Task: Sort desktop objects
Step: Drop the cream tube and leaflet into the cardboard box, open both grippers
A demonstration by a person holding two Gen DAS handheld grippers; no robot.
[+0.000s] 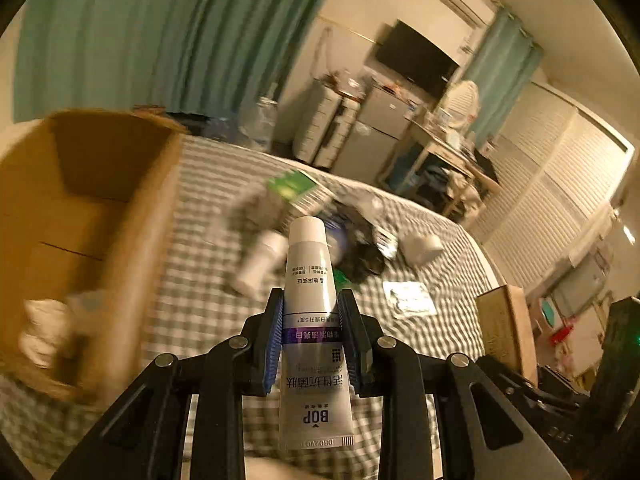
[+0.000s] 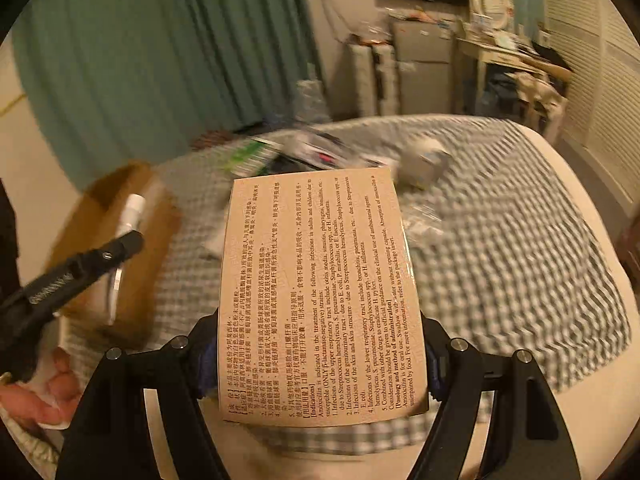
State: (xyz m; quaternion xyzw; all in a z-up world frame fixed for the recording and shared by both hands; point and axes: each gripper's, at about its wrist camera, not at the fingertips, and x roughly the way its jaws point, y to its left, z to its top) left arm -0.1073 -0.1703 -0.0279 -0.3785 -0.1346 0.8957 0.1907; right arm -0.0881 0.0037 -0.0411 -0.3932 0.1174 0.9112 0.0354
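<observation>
**Both claws loaded above the checked cover**

From my left wrist camera I see the left gripper [image 1: 310, 336] clenched on one white toothpaste tube [image 1: 310, 320], its blue pads [image 1: 273, 344] pressing the tube's sides, cap pointing away from me. The tube is in the air above the checked cover [image 1: 192, 304]. At the cover's left edge stands one open cardboard box [image 1: 120, 240] with something pale and blurred in its near corner. Only this view shows a second, smaller cardboard box [image 1: 506, 328] at the right edge, a white bottle [image 1: 260, 260] lying just beyond the tube's cap, and a flat clear packet [image 1: 408, 298] to the right.

My right wrist camera shows what the left cannot: the right gripper [image 2: 320, 356] grasping one tan medicine box [image 2: 320, 300], printed side up, held over the near edge of the cover. The box hides the fingertips. Here I also see the left gripper from outside, holding the tube above the open cardboard box, and the person's left hand [image 2: 44, 396] at the lower left.

Both views share one blurred heap toward the cover's far edge, including a green-and-white pack [image 1: 294, 186]; I cannot count the rest.
</observation>
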